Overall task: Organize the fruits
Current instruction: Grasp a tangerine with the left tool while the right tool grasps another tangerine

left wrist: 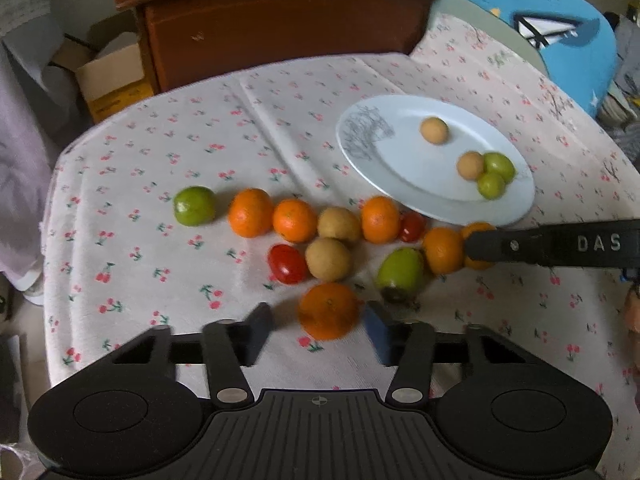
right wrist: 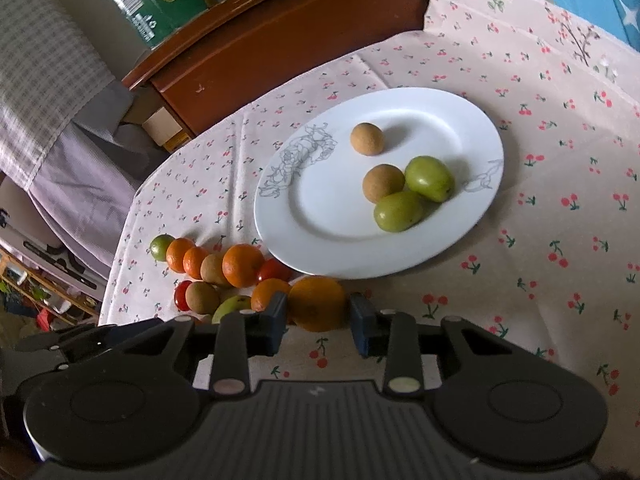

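Each hand-held gripper has an orange between its jaws. In the left wrist view the left hand-held gripper (left wrist: 320, 326) brackets an orange (left wrist: 329, 311) at the near edge of the fruit cluster; a sliver of gap shows on both sides, so the pads look not quite pressed, and the blur leaves that uncertain. In the right wrist view the right hand-held gripper (right wrist: 318, 316) has its pads against the sides of another orange (right wrist: 317, 303), just in front of the plate (right wrist: 320, 240), so it appears clamped. The oranges should be light, round and firm with slightly yielding, pitted peel: easy to hold across the widest middle, prone to roll or squirt out if pinched off-centre, and bruised only by a hard squeeze. The remaining fruit lies in a loose row on the counter (left wrist: 160, 160): more oranges, tan round fruits, small red tomatoes and green fruits, several touching, so a nudge could set neighbours rolling. Two tan and two green fruits already sit on the plate. The counter wears a thin cherry-print cloth with creases, soft enough to damp rolling but able to bunch. Behind it stand a brown wooden cabinet (left wrist: 280, 24) and a cardboard box (left wrist: 112, 76); blue fabric lies to the right.
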A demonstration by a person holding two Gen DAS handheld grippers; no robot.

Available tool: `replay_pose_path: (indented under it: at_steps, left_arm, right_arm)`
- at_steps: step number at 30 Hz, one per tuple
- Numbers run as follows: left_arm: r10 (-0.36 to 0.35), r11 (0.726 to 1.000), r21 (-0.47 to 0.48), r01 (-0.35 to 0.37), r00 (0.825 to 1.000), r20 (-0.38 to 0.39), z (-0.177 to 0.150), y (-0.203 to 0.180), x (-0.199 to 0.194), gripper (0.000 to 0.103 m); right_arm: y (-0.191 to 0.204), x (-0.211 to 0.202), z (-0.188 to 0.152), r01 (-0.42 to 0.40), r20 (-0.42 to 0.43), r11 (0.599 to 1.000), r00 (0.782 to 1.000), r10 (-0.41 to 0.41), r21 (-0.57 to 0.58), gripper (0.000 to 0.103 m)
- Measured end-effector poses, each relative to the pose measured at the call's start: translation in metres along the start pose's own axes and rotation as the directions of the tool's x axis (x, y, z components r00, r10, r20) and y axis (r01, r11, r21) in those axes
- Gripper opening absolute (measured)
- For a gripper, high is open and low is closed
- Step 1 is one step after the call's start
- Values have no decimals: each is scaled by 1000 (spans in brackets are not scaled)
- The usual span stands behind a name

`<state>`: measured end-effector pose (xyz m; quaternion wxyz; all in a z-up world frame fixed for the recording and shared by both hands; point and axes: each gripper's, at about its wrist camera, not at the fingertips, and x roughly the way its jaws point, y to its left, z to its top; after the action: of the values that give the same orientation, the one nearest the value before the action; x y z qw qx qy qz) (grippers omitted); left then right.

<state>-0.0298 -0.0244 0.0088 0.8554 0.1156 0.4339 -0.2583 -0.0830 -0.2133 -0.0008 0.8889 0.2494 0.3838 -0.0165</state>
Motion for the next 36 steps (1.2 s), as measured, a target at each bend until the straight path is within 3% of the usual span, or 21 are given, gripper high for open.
replay_pose_path:
  at_steps: [5,21,30,36]
  left_arm:
    - [1,999,34,-1,1000,11,-1,-6,-1,29]
    - [-11,1000,-28,13,997,71,4,-1,-23,29]
    - [-18,996,-84,29,991,130,22,0,-34,29]
    - [-59,991,-104,78,982,178,43,-4,-41,29]
  right_arm:
    - [1,-1,-1,4,1,1000,1000,-4,-7,32]
    - [7,-12,1,-8,25,1000,1000,8,-30,32]
    - [9,-22,12,-36,62,999,997,38,-23,32]
    - [6,-31,29,-31,95,999,995,33,-27,32]
